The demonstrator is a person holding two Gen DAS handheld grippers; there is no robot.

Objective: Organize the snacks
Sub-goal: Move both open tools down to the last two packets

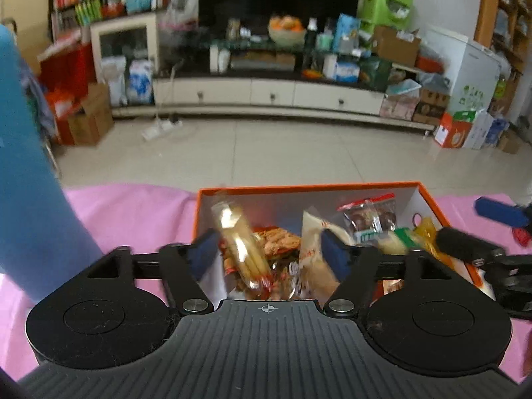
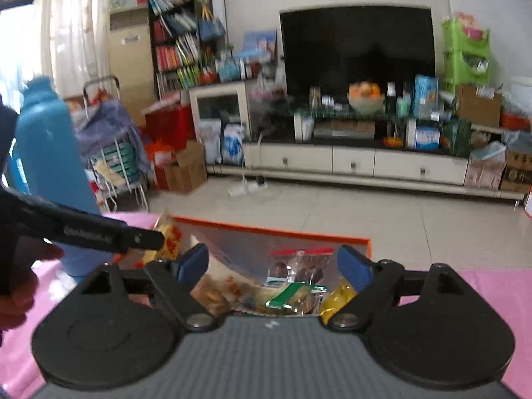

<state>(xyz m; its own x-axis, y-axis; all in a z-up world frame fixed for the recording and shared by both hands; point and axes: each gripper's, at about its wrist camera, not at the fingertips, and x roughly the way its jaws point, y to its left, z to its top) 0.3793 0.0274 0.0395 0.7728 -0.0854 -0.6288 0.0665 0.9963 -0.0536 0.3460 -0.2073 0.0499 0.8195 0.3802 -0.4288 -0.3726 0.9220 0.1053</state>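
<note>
Both claws, left and right, hang wide open and hold nothing above the orange box of snacks on the pink-covered worktop.

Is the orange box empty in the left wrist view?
No. The orange box holds several snack packets, seen between the open left gripper fingers.

Home living room: television, drawer cabinet, bookshelf, tiled floor.
</note>
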